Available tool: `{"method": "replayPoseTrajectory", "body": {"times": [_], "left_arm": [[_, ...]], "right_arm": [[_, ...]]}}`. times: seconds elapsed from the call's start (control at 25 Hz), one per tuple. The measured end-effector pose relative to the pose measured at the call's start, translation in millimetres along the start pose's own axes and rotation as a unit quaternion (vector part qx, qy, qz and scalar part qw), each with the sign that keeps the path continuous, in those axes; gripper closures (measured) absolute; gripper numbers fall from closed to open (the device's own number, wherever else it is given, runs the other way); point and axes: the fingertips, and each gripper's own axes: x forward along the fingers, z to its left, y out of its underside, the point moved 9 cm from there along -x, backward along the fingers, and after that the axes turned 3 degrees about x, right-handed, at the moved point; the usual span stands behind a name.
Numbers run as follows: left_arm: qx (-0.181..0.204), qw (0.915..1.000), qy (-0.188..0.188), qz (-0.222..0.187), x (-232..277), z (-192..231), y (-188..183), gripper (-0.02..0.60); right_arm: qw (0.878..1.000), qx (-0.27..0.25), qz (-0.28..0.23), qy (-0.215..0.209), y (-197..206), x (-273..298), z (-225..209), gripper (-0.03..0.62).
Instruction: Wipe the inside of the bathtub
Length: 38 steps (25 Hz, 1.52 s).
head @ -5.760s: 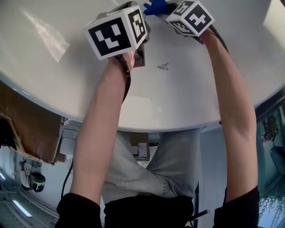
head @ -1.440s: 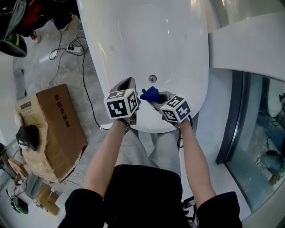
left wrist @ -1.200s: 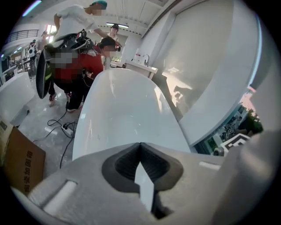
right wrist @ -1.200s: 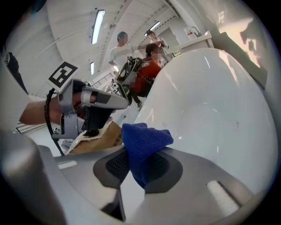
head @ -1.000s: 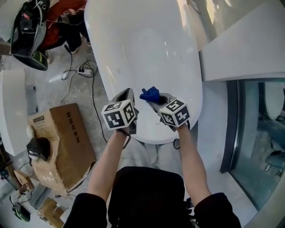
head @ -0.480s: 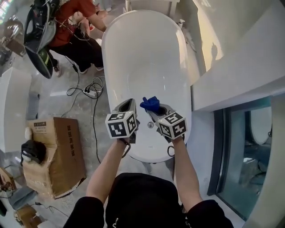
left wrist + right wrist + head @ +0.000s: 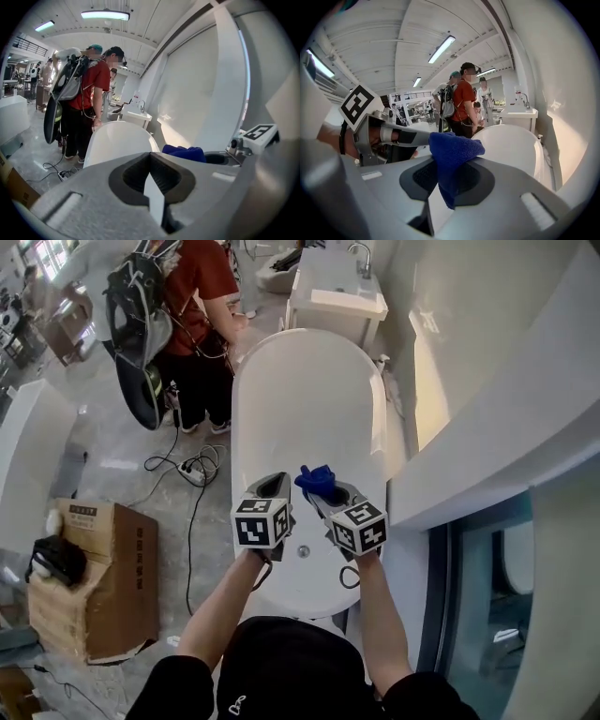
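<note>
Head view has the bathtub point(image 7: 309, 390) right below, one white oval tub running away from the person. Its near end sits under both grippers, and the drain point(image 7: 303, 550) peeks out between the two marker cubes. The tub looks glossy and hard, so I'd guess slick, and it's fixed, so there's nothing to grab there. The thing you actually handle is the one blue cloth point(image 7: 317, 481).

The right gripper point(image 7: 323, 491) has its jaws clamped on the cloth. In the right gripper view the cloth point(image 7: 452, 150) bunches up above the tips and a tail hangs down between them. It looks soft, light and floppy. I'd keep the pinch low on the fabric so the wad sticks out past the tips, otherwise hard jaw could scrape the finish.

The left gripper point(image 7: 270, 486) is pressed together with nothing in it, hovering just beside the right one. Neither is down inside the tub yet.

Around it:
- One sink unit point(image 7: 337, 298) at the far end.
- One cardboard box point(image 7: 94, 587) on the floor to the left.
- One power strip point(image 7: 194, 472) with cables.
- A person in a red shirt point(image 7: 202, 277) beside the tub, with at least one more person behind.
</note>
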Motion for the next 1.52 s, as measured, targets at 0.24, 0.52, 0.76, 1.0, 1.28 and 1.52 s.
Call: {"method": "replayPoseTrajectory", "body": {"times": [0.24, 0.52, 0.76, 1.0, 1.28, 1.52], "left_arm": [[0.029, 0.9982, 0.000, -0.052, -8.5, -21.5, -48.4, 0.580], [0.096, 0.9870, -0.009, -0.129, -34.6, -41.0, -101.7, 0.580], [0.204, 0.9538, -0.043, -0.216, -53.3, -69.4, -133.0, 0.580], [0.202, 0.9435, -0.053, -0.257, -63.3, -78.2, -130.9, 0.580], [0.206, 0.9416, -0.066, -0.258, -58.3, -80.0, -107.9, 0.580], [0.212, 0.9444, -0.059, -0.244, -46.9, -85.3, -110.3, 0.580]], "right_arm": [[0.997, -0.044, -0.057, 0.008, -53.8, -28.1, 0.9, 0.519], [0.982, -0.097, -0.157, 0.035, -113.9, -63.0, 14.5, 0.517], [0.967, -0.128, -0.211, 0.059, -141.0, -85.5, 18.7, 0.517], [0.957, -0.117, -0.250, 0.090, -141.4, -97.4, 21.3, 0.517], [0.951, -0.094, -0.276, 0.100, -117.3, -98.3, 14.4, 0.517], [0.956, -0.104, -0.254, 0.105, -113.3, -93.6, 8.3, 0.519]]}}
